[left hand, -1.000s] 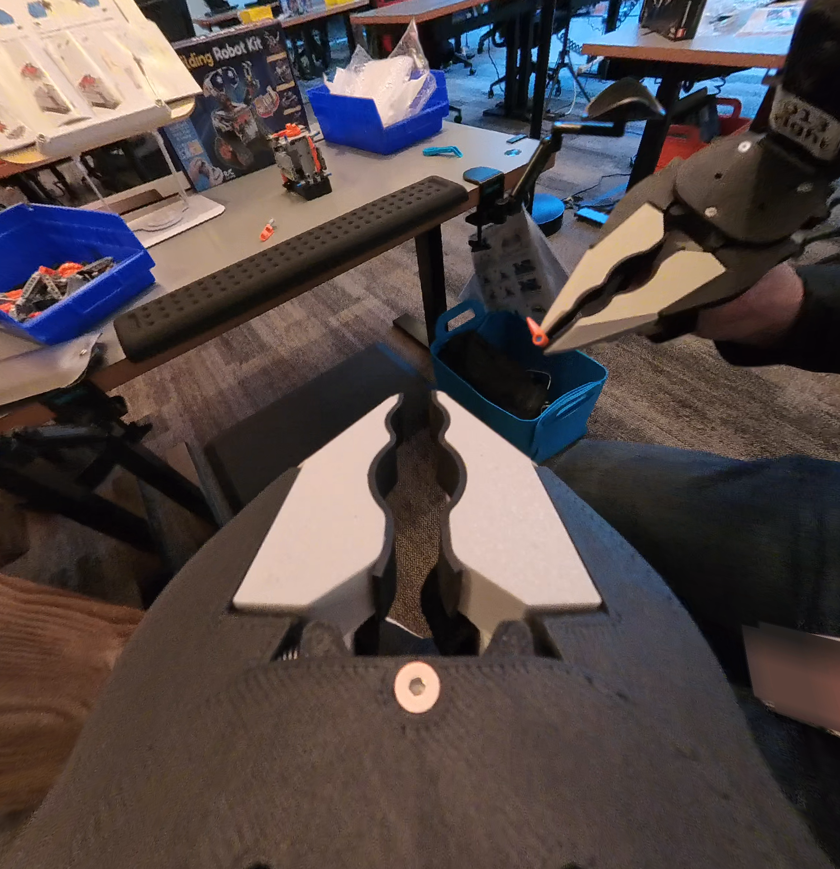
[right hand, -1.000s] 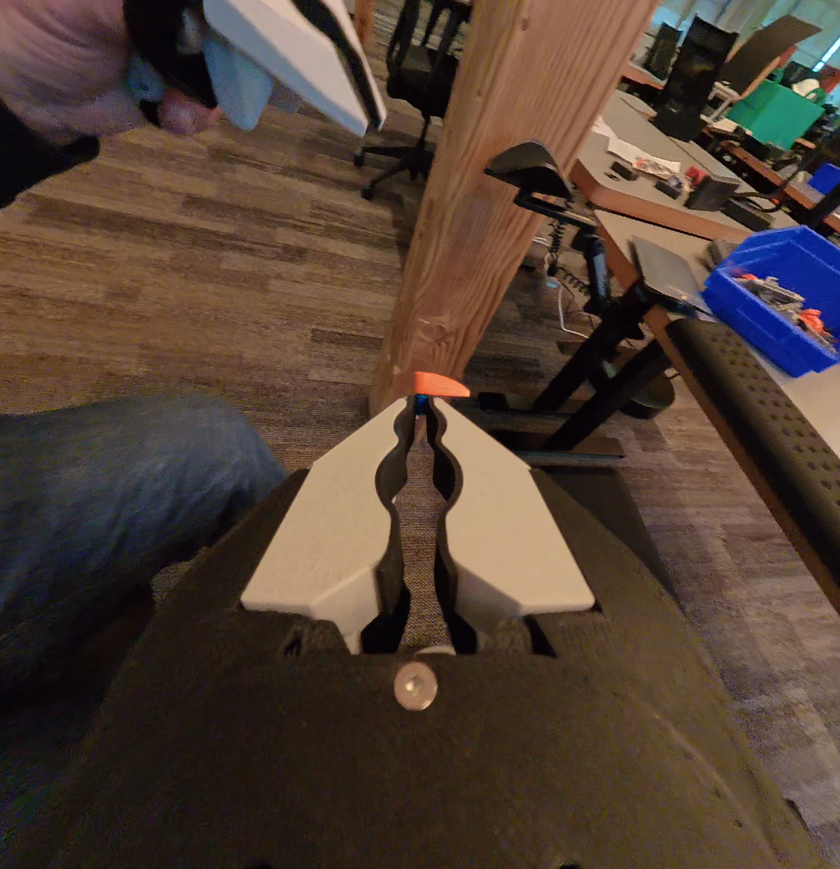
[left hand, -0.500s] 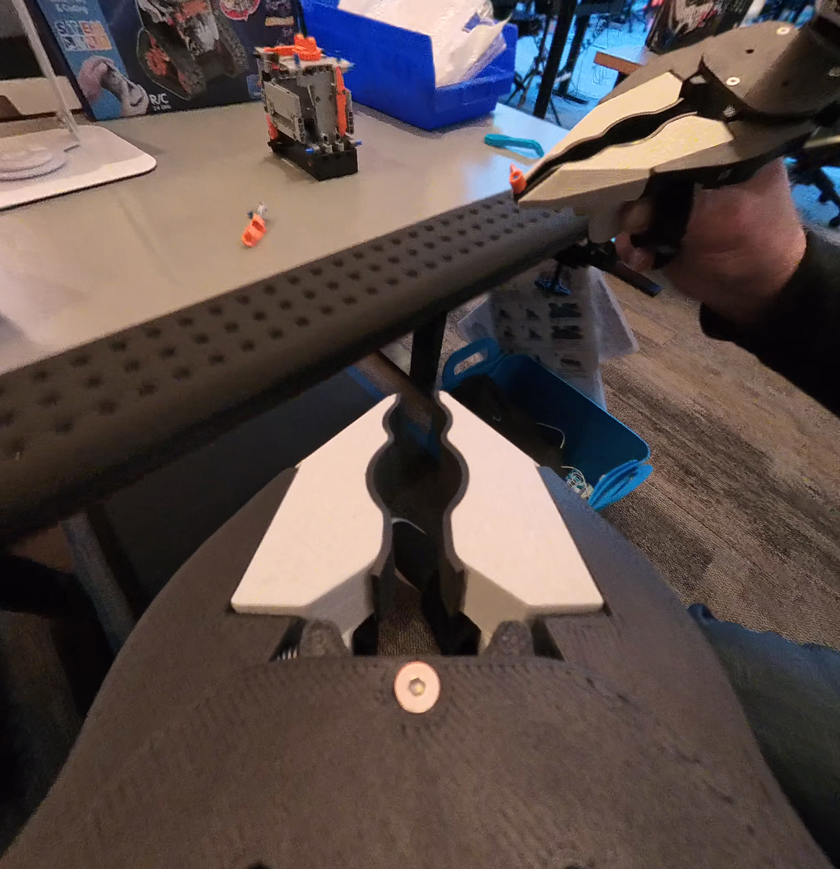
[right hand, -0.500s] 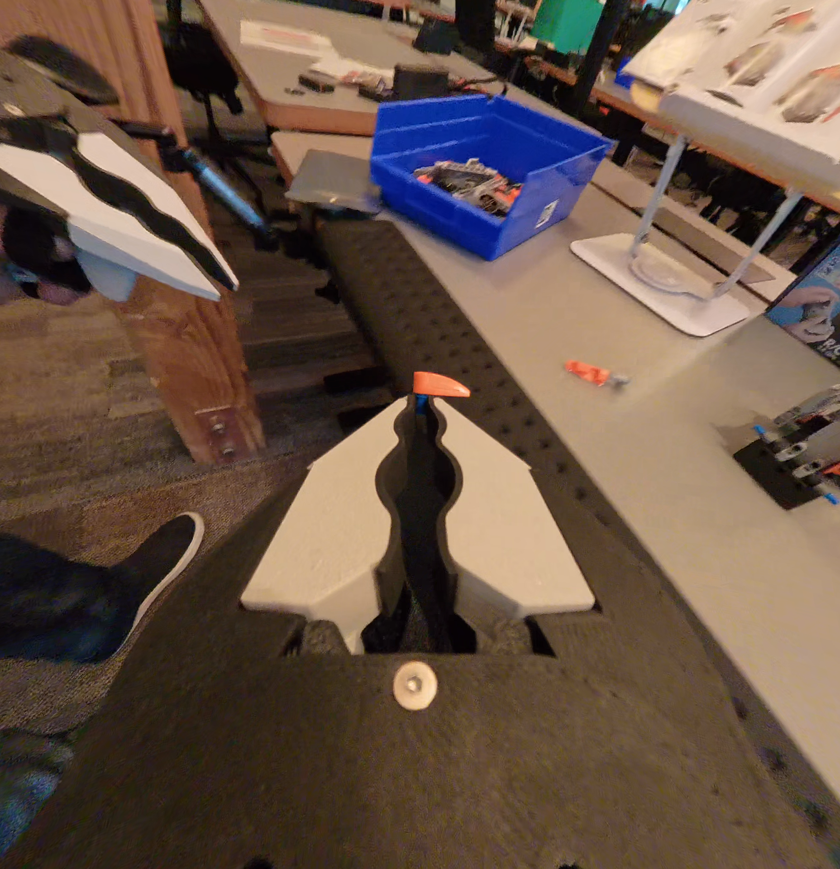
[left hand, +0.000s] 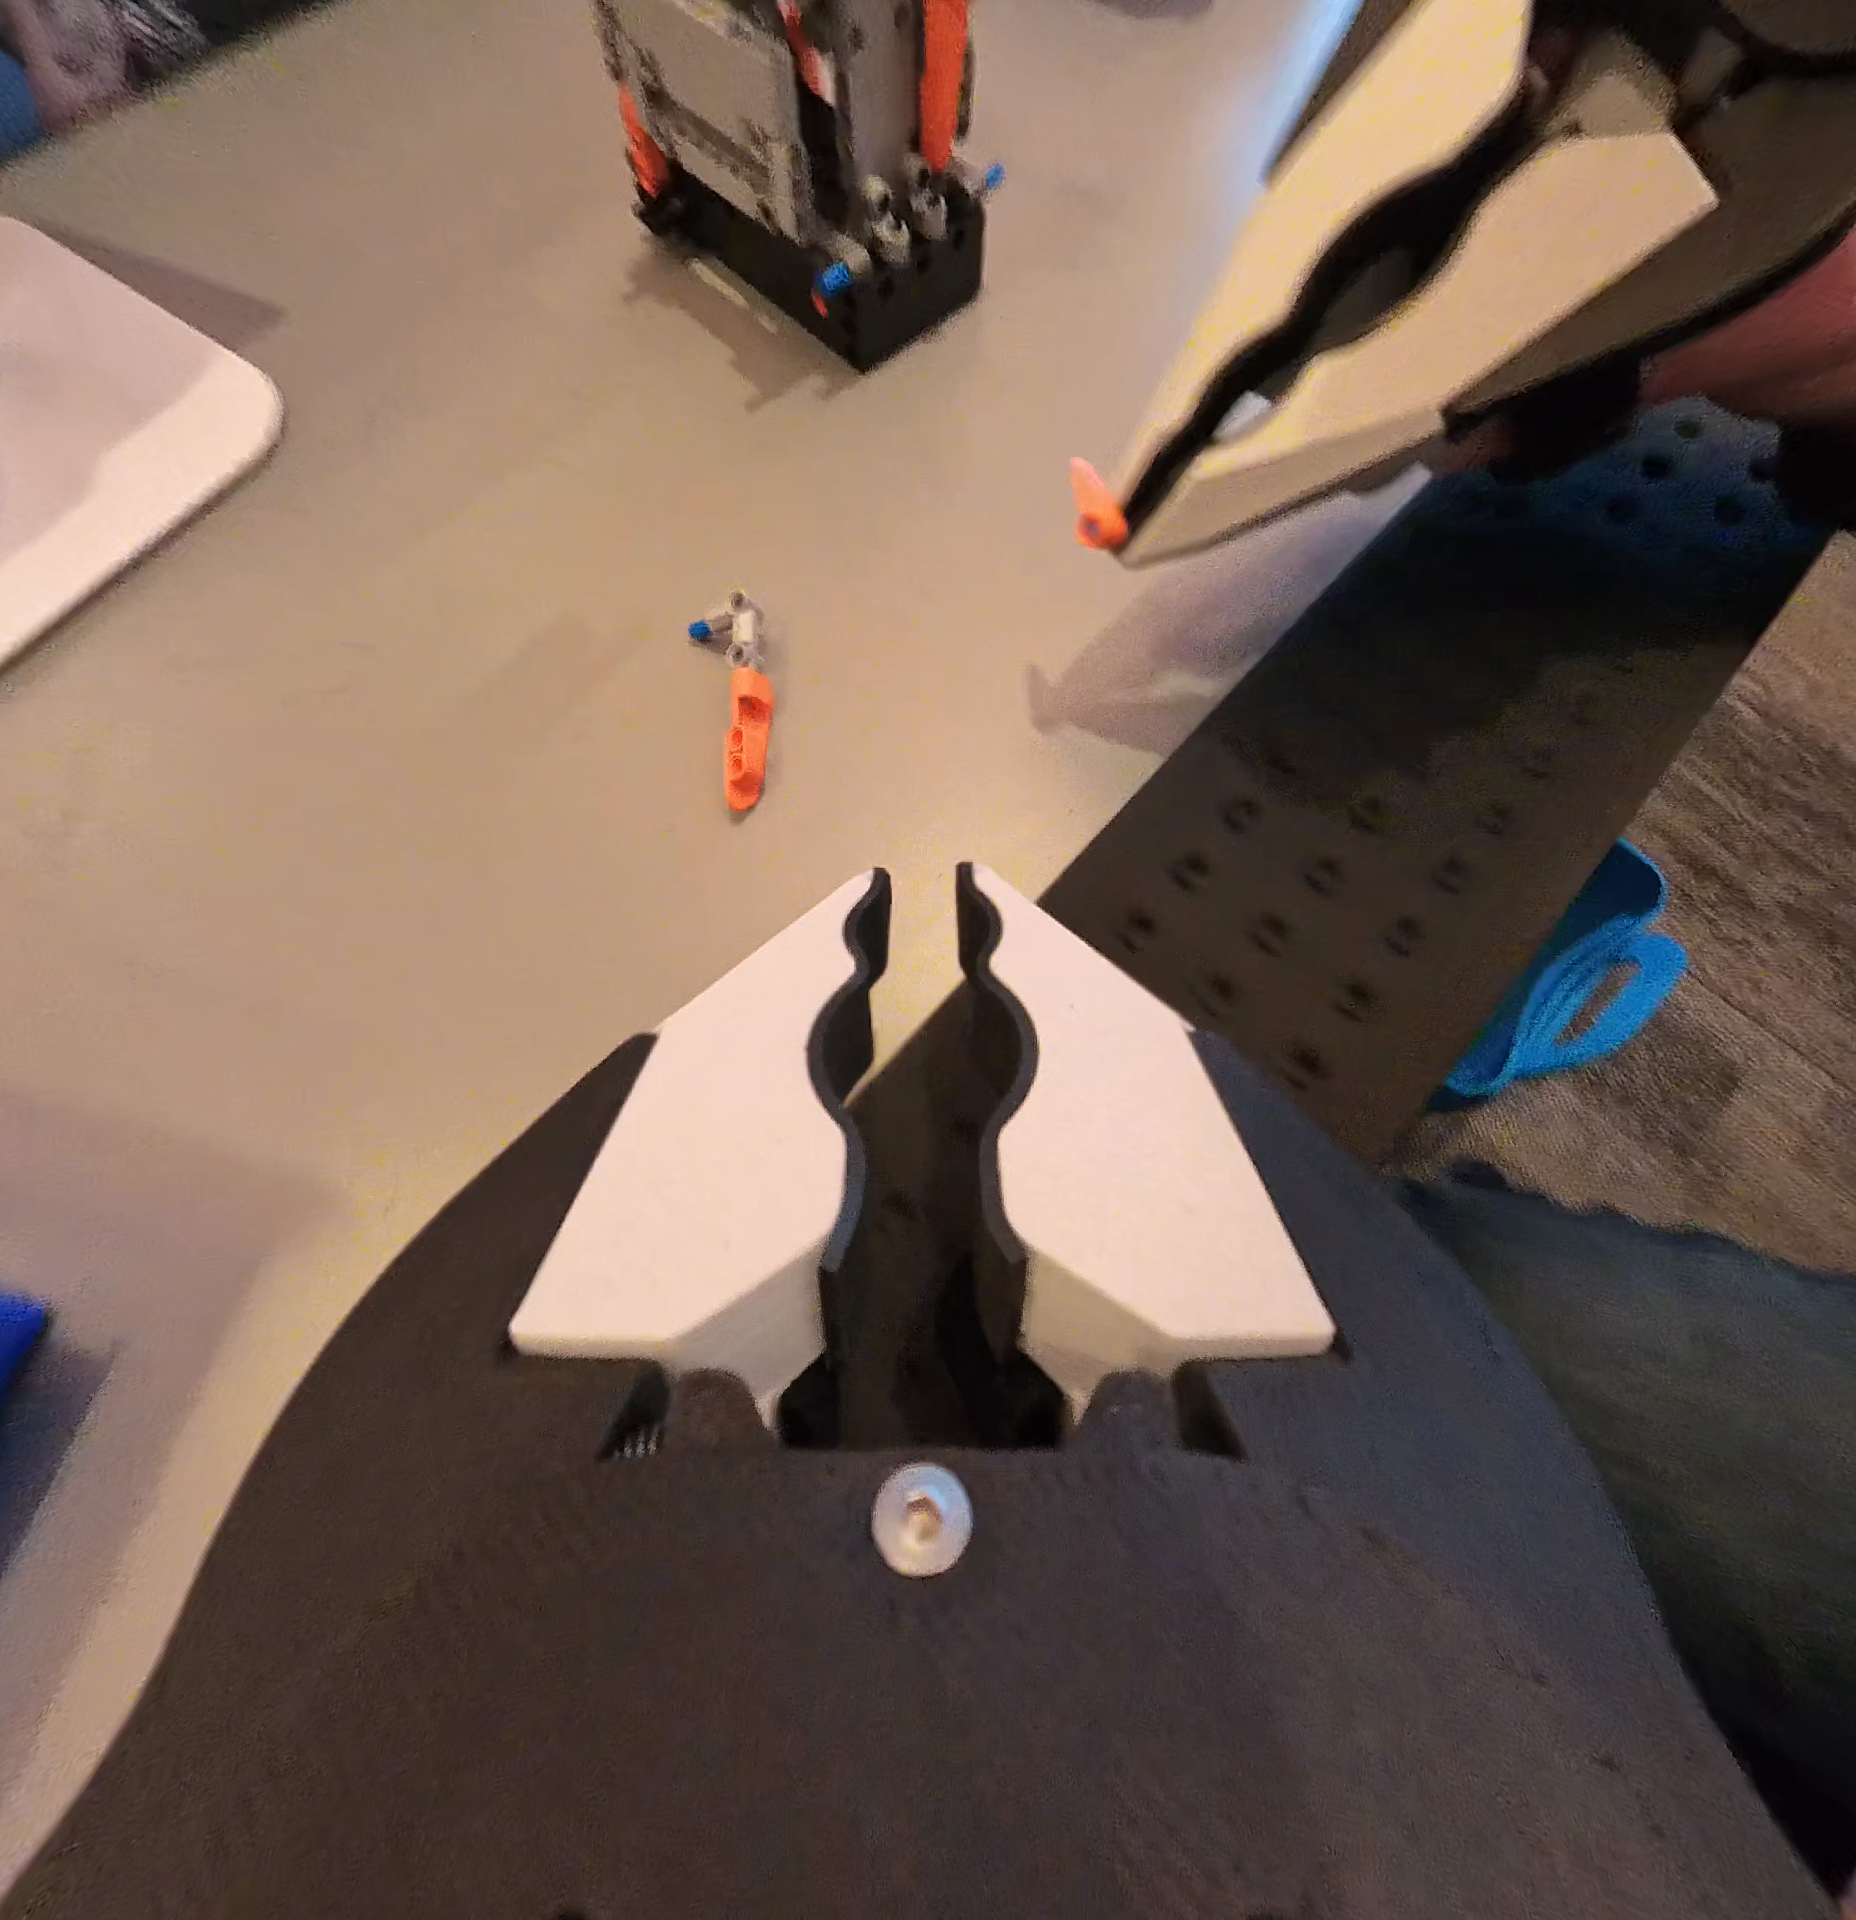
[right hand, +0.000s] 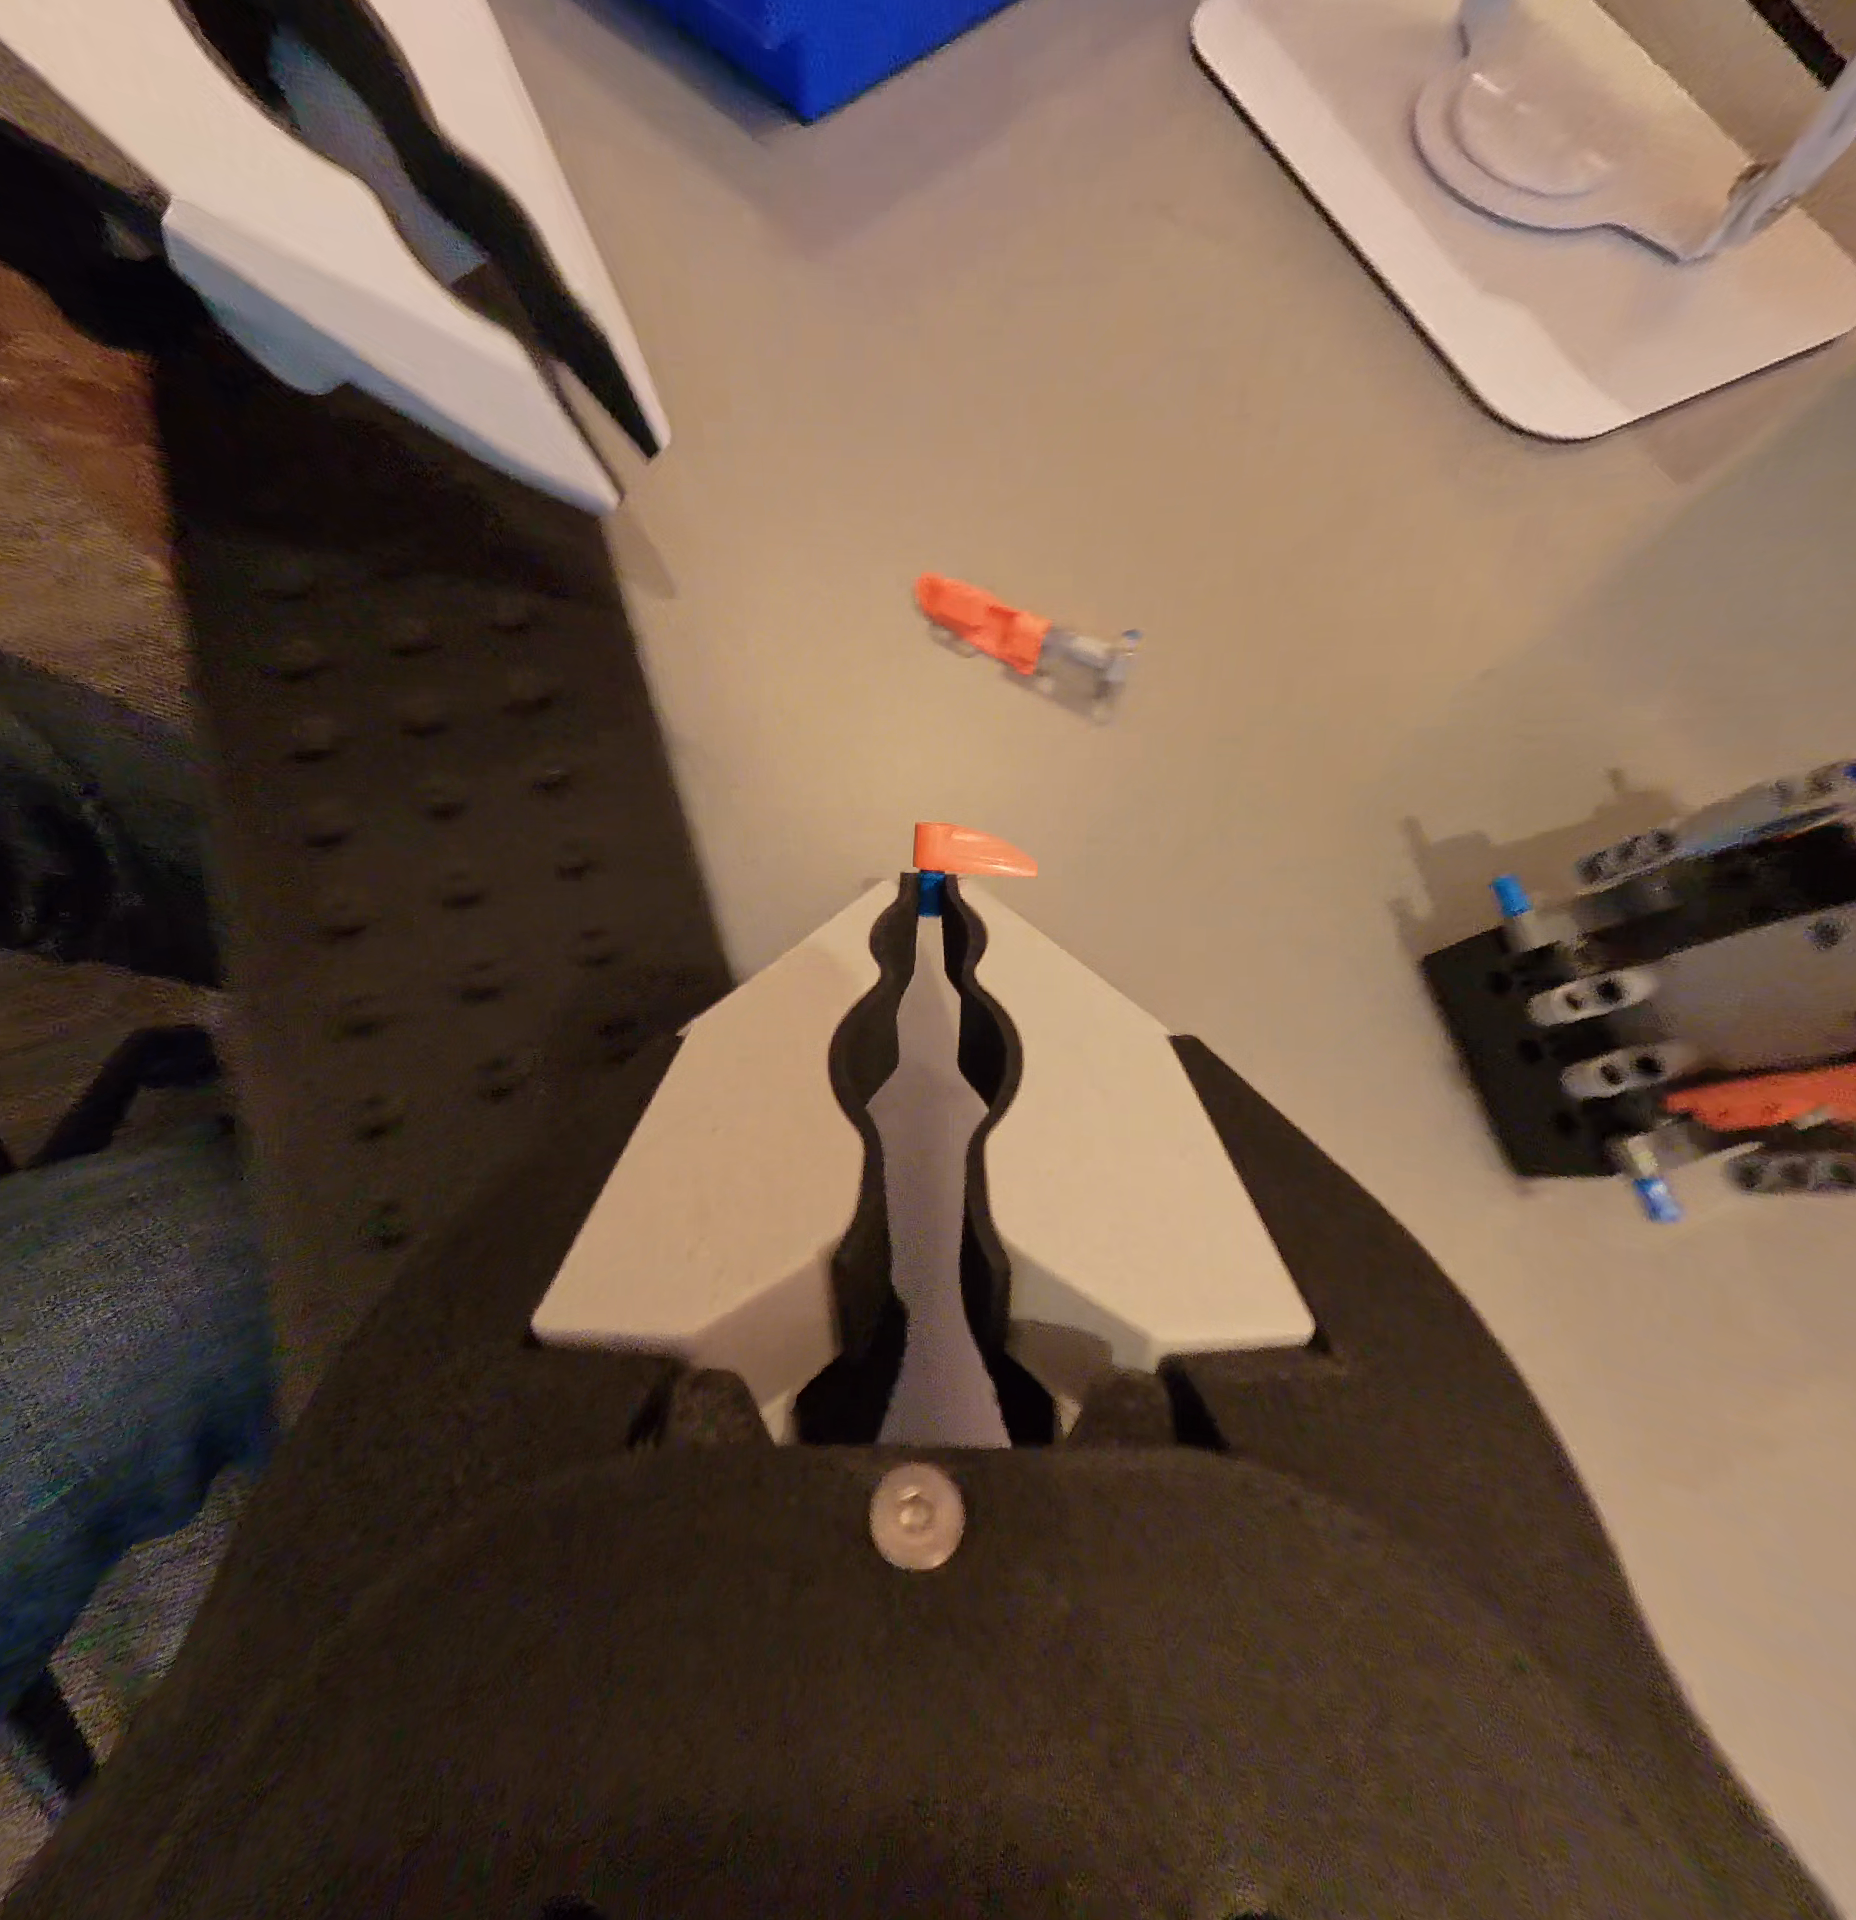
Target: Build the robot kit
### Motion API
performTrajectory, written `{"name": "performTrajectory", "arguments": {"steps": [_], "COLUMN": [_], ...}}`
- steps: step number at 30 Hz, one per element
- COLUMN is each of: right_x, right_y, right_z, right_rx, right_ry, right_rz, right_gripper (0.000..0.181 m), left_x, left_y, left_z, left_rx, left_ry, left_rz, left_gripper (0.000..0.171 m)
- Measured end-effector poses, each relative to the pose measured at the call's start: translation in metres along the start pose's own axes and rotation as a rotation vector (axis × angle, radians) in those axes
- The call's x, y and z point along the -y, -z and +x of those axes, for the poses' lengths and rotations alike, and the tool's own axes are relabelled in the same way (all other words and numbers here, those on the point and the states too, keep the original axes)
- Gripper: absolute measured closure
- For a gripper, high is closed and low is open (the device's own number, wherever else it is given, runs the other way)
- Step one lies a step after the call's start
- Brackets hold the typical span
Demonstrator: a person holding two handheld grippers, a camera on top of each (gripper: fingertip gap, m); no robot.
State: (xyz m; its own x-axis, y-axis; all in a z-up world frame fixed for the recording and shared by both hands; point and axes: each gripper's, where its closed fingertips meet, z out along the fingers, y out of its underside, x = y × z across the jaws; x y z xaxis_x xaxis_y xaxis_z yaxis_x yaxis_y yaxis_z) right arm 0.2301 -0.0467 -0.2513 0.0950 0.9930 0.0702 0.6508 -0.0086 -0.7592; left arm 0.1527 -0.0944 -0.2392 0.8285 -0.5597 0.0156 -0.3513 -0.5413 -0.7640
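My right gripper (right hand: pixel 932 896) is shut on the blue pin of a small orange tooth-shaped piece (right hand: pixel 971 850), which sticks out past the fingertips above the grey table (right hand: pixel 1163 520). It also shows in the left wrist view (left hand: pixel 1121 520), with the orange piece (left hand: pixel 1090 504) at its tip. My left gripper (left hand: pixel 922 883) is empty, its jaws a narrow gap apart, over the table's near edge; it shows in the right wrist view (right hand: pixel 633 473). A loose orange-and-grey piece (left hand: pixel 747 727) (right hand: pixel 1007 634) lies on the table between both grippers. A black, grey and orange block model (left hand: pixel 820 177) (right hand: pixel 1682 1018) stands beyond.
A black perforated pad (left hand: pixel 1371 831) (right hand: pixel 404 779) runs along the table edge. A white stand base (left hand: pixel 72 416) (right hand: pixel 1526 208) and a blue bin (right hand: pixel 830 42) sit on the table. A teal basket (left hand: pixel 1568 997) is on the floor. A person's jeans leg (right hand: pixel 93 1351) is below. Left tips to right tips: about 10 centimeters.
Both grippers have swung from beside the table to above it and come close to the loose piece and the model. The right gripper still holds the orange piece.
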Motion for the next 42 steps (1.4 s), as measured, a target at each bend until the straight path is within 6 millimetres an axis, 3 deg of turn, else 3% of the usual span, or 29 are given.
{"name": "performTrajectory", "arguments": {"steps": [4, 6, 14, 16, 18, 28, 34, 38, 42], "right_x": [0.007, 0.014, -0.017, -0.019, -0.025, -0.031, -0.031, -0.027, 0.001], "right_y": [-0.017, -0.017, -0.028, -0.029, -0.031, -0.033, -0.027, -0.020, -0.009], "right_z": [0.029, 0.022, 0.023, 0.023, 0.021, 0.017, 0.022, 0.023, 0.020], "right_rx": [-0.016, 0.024, 0.038, 0.062, 0.067, 0.110, 0.066, 0.055, 0.056], "right_ry": [0.069, 0.134, 0.115, 0.076, 0.076, 0.029, 0.041, 0.009, -0.047], "right_rz": [0.002, 0.078, -0.046, -0.051, -0.088, -0.090, -0.095, -0.078, 0.016], "right_gripper": [0.179, 0.180, 0.180, 0.180, 0.180, 0.172, 0.167, 0.167, 0.169], "left_x": [0.008, 0.014, 0.011, 0.002, 0.006, 0.005, 0.001, 0.006, 0.039], "left_y": [-0.029, -0.040, -0.074, -0.074, -0.075, -0.083, -0.087, -0.083, -0.064], "left_z": [-0.026, -0.034, -0.041, -0.049, -0.052, -0.041, -0.044, -0.039, -0.030], "left_rx": [-0.028, -0.051, -0.172, -0.140, -0.147, -0.230, -0.244, -0.323, -0.497], "left_ry": [-0.041, -0.057, -0.088, -0.165, -0.156, -0.181, -0.137, -0.047, 0.122], "left_rz": [-0.071, -0.065, -0.185, -0.271, -0.274, -0.350, -0.322, -0.255, -0.048], "left_gripper": [0.159, 0.157, 0.154, 0.156, 0.158, 0.154, 0.168, 0.168, 0.168]}}
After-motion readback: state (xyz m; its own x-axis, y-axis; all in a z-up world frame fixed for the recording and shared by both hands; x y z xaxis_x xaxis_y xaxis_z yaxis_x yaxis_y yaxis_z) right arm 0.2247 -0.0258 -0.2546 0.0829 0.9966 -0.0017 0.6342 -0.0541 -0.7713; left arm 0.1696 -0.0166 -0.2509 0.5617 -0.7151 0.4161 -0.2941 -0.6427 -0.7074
